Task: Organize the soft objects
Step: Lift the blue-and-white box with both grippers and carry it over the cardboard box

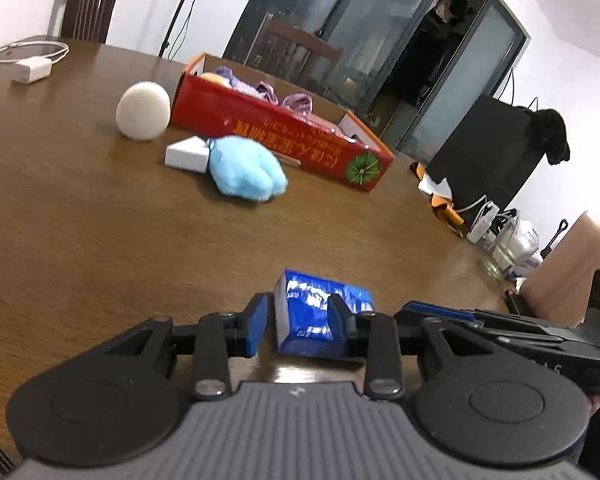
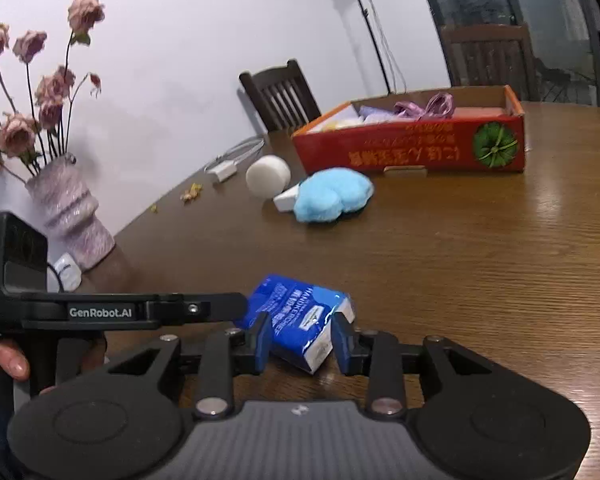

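Note:
A blue tissue pack (image 1: 320, 314) (image 2: 300, 320) lies on the wooden table (image 1: 100, 220) between both grippers. My left gripper (image 1: 300, 326) is open around it, with a gap at the left pad. My right gripper (image 2: 300, 340) is open around its near end, pads close to it. A light blue plush (image 1: 244, 168) (image 2: 332, 196) lies in front of the red cardboard box (image 1: 284, 132) (image 2: 412, 152), which holds purple and yellow soft items. A white round sponge (image 1: 142, 110) (image 2: 267, 176) and a small white block (image 1: 186, 154) (image 2: 286, 200) lie beside the plush.
A vase of dried roses (image 2: 68, 216) stands at the table's left edge. A white charger with cable (image 1: 32, 64) lies far left. Dark chairs (image 2: 278, 92) stand behind the table. A black bag (image 1: 496, 152) and clutter sit at the right edge.

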A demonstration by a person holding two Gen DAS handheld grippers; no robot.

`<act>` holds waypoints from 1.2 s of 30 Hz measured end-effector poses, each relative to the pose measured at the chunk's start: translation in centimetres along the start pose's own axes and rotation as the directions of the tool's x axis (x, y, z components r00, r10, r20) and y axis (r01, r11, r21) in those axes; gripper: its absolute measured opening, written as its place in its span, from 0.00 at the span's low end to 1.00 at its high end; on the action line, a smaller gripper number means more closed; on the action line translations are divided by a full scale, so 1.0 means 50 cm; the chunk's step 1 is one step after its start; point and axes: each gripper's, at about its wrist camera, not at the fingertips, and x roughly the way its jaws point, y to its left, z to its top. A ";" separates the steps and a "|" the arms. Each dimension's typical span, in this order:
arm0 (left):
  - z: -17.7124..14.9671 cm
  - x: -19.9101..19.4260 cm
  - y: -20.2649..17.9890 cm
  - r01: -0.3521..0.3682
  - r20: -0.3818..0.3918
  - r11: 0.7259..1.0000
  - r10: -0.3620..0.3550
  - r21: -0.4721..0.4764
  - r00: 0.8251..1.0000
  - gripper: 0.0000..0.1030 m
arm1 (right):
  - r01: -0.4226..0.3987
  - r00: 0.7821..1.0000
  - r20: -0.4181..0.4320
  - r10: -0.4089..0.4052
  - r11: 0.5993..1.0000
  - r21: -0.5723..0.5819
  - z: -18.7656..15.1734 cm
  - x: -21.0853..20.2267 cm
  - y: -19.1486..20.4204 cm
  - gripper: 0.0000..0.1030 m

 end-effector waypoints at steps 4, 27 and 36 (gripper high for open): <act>0.013 0.009 -0.008 -0.026 0.019 0.999 0.026 0.021 0.999 0.32 | 0.030 0.999 0.033 -0.031 0.999 0.045 0.005 0.004 -0.010 0.32; 0.117 0.101 -0.020 0.095 -0.003 0.995 -0.095 0.022 0.995 0.31 | 0.020 0.997 0.070 -0.029 0.992 0.128 0.089 0.079 -0.061 0.29; 0.422 0.245 -0.051 0.102 0.087 0.992 -0.108 0.073 0.990 0.32 | 0.031 0.981 0.191 -0.039 0.999 0.044 0.380 0.166 -0.146 0.28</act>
